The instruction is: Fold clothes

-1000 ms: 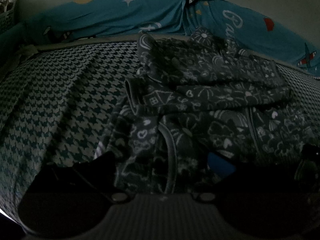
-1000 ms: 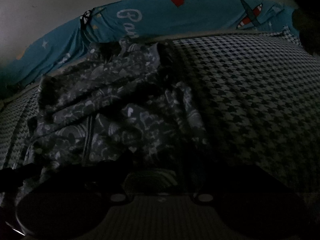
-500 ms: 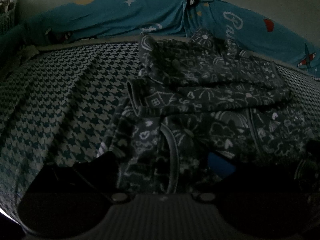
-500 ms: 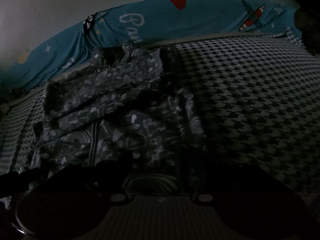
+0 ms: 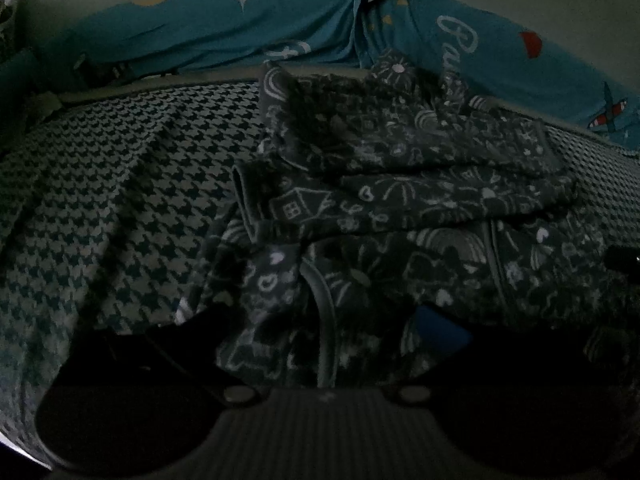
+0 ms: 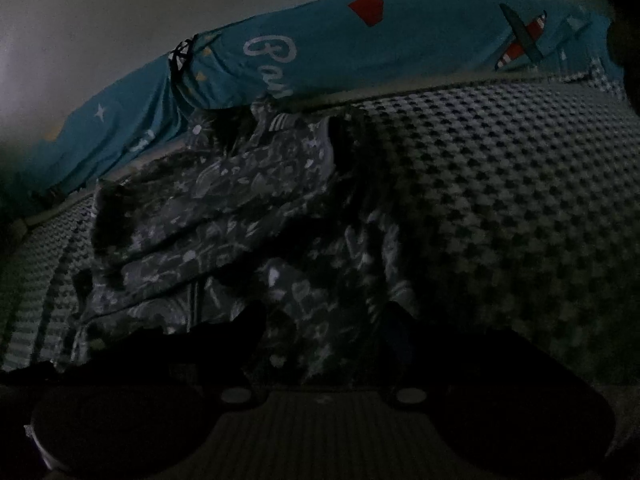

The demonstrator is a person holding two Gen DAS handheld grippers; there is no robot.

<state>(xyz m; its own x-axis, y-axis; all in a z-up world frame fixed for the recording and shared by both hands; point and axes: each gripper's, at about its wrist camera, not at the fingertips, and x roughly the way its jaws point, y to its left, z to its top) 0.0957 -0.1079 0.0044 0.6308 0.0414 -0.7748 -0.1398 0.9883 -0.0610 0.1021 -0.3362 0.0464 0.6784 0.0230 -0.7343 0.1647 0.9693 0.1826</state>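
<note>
A dark grey garment with white doodle print [image 5: 400, 208] lies on the houndstooth bed cover [image 5: 120, 200], its sleeves folded across the body. It also shows in the right wrist view [image 6: 224, 224]. My left gripper [image 5: 320, 320] is open, its dark fingers [image 5: 440, 328] either side of the garment's near left hem. My right gripper [image 6: 324, 320] is open over the near right hem, fingers [image 6: 240, 328] apart. The right gripper's tip [image 5: 624, 260] shows at the left view's right edge. The scene is very dim.
A teal sheet with stars, lettering and a plane print [image 5: 280, 28] hangs along the far side of the bed, also in the right wrist view [image 6: 360, 48]. Houndstooth cover [image 6: 520, 200] stretches right of the garment. A pale wall is behind.
Both grippers have moved slightly nearer and lower over the garment's near hem. The garment itself has not moved.
</note>
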